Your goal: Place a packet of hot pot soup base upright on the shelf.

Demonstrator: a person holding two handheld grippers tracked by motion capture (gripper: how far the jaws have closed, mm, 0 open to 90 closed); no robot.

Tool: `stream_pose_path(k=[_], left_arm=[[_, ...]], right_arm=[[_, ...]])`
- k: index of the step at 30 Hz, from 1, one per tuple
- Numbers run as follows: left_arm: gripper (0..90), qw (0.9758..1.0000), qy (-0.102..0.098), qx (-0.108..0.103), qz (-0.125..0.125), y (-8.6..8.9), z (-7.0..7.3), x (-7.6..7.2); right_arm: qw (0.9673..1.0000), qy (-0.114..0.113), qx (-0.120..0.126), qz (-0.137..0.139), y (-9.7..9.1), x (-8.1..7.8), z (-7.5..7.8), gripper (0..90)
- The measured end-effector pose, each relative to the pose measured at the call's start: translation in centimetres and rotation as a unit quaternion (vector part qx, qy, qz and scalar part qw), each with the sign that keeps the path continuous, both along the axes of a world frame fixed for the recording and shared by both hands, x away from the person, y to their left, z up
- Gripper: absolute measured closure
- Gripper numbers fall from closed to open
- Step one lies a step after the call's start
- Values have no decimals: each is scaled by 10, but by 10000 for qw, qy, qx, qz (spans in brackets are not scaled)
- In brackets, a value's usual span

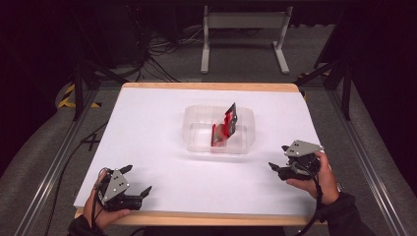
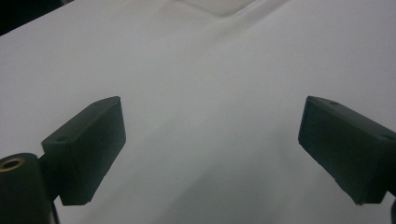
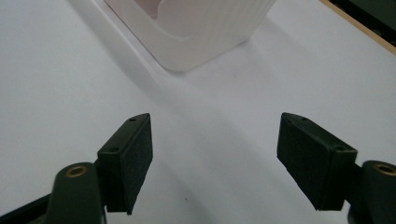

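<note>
A clear plastic tub stands in the middle of the white table, and a red and black packet leans upright inside it. My left gripper rests near the front left edge, open, with nothing between its jaws. My right gripper sits at the front right, also open and empty, pointing toward the tub's near corner, well short of it.
The white sheet covers a wooden table top whose edge shows at back and front. Behind the table stand a grey metal frame, loose cables on the floor and dark tripod legs at both sides.
</note>
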State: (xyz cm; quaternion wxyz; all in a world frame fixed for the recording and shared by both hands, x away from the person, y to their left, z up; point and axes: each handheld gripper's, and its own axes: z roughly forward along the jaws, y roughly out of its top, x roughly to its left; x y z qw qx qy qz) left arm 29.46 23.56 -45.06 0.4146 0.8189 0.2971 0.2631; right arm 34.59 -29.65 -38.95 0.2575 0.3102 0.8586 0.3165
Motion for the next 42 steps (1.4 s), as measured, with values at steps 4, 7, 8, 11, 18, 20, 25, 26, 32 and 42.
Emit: stream_pose_path(k=[4, 7, 8, 11, 18, 20, 25, 26, 32, 42], left_arm=[[81, 10000, 1, 14, 2, 0, 0, 0], [81, 10000, -1, 18, -1, 0, 0, 0], [81, 10000, 1, 22, 1, 0, 0, 0], [82, 10000, -3, 16, 3, 0, 0, 0], [81, 10000, -3, -9, 6, 0, 0, 0], [81, 10000, -6, -9, 7, 0, 0, 0], [81, 10000, -13, -5, -1, 1, 0, 1], [81, 10000, -8, -2, -3, 1, 0, 1], [81, 10000, 10, -68, 38, 2, 0, 2], [80, 9999, -24, -101, 32, 3, 1, 3]], right_arm=[[10000, -19, -22, -91, -11, -4, -8, 268], [9999, -19, 25, -133, -16, -6, -10, 267], [9999, -33, 40, -153, -18, -6, -11, 266], [9997, -105, 16, -230, -23, -9, -15, 260], [9992, -149, 182, -322, -36, -19, -26, 249], [9990, -176, 235, -339, -39, -21, -28, 248], [9984, -196, 334, -410, -47, -27, -32, 245], [9982, -195, 357, -436, -48, -28, -32, 245], [9967, -237, 536, -564, -58, -34, -36, 244], [9911, -344, 972, -843, -77, -44, -40, 231]])
